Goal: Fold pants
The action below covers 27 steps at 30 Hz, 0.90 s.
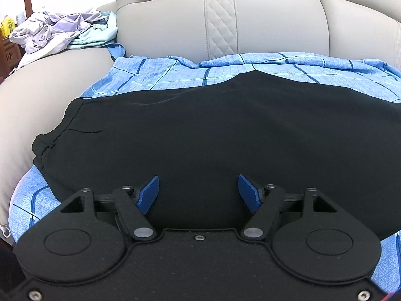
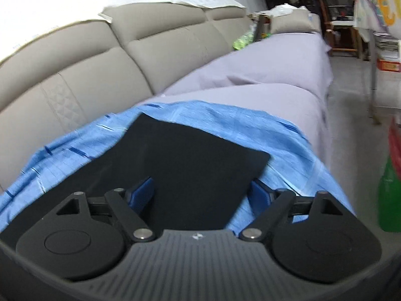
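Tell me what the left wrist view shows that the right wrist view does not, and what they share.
Only the left wrist view shows the pants' gathered waistband and a heap of pale clothes on the sofa arm. Only the right wrist view shows the pants' straight leg end, a grey-lilac cover further along the seat, and a green bottle on the floor. Both show the black pants on a blue checked cloth on the beige sofa, with open tongs, left and right, gripping nothing.
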Tool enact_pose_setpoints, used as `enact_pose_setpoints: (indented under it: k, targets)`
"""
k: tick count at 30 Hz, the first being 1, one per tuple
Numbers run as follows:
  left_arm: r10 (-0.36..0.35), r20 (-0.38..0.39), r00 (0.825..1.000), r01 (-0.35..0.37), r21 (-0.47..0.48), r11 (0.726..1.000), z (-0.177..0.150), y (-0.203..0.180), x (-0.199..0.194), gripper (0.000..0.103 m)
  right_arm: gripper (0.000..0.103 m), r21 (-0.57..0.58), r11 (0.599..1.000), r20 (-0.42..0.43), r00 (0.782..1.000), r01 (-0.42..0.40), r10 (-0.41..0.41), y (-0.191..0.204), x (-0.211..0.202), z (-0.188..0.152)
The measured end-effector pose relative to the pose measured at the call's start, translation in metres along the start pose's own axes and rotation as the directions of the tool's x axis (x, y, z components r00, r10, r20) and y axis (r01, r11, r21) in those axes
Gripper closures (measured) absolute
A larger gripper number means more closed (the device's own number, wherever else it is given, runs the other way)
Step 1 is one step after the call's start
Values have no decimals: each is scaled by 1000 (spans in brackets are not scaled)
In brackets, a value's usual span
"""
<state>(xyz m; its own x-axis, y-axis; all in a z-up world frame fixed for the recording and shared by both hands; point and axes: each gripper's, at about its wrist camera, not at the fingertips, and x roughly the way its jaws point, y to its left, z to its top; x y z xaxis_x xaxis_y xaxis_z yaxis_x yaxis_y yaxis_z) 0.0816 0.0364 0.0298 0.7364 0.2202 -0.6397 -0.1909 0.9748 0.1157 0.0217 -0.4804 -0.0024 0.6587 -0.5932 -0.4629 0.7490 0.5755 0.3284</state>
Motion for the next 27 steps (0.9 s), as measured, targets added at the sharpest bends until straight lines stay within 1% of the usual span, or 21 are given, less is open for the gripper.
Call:
enact_pose_setpoints:
  k: [1,3,4,7,9,11,12,14,16,17,19,20,22,24,26,27]
  targets:
    - [1,-2,1000,-1,-1,1000,0,-1,0,34,19,5,1000,2,1000,-18,18,5,6,5]
    - [4,-5,1000,-4,-3,1000,1,-1,0,34,28,29,997,9,997,-73,73,4,6,8]
    - [7,-6,1000,-7,-4,1000,1,-2,0,34,28,30,996,9,996,-89,89,5,6,9]
    - [16,-8,1000,-16,-5,1000,1,-3,0,34,29,6,996,-1,996,-90,90,10,4,4]
    - [23,-9,1000,-23,-2,1000,1,-5,0,34,30,-35,996,4,996,-85,85,17,2,1]
    - [29,-11,1000,-29,3,1000,2,-6,0,33,29,-120,985,-7,992,-126,127,29,-1,-3]
    - [31,-13,999,-31,5,999,3,-7,0,33,29,-190,971,-12,989,-144,144,38,-4,-7]
    - [35,-18,999,-35,8,999,4,-8,0,34,29,-346,926,-12,988,-148,154,58,-8,-18]
    - [37,-22,999,-37,11,999,5,-8,0,34,29,-410,902,-7,990,-132,142,69,-9,-26]
    - [38,-23,999,-38,11,999,5,-8,0,34,28,-413,902,-3,991,-125,136,71,-9,-27]
    - [41,-24,999,-41,14,999,5,-9,0,34,26,-380,918,1,993,-112,121,68,-9,-24]
    - [43,-23,999,-43,16,999,5,-9,0,34,23,-358,929,6,995,-92,101,66,-8,-22]
    - [49,-21,999,-49,23,999,5,-11,0,33,25,-295,955,30,999,-11,20,57,-6,-18]
    - [52,-20,998,-52,28,998,5,-12,0,33,24,-191,979,37,997,75,-69,43,-2,-12]
    - [52,-20,998,-52,28,998,5,-12,0,33,25,-82,990,38,993,117,-114,28,5,-3]
    - [52,-21,998,-52,26,998,5,-12,0,33,24,-56,989,32,990,138,-137,25,8,2]
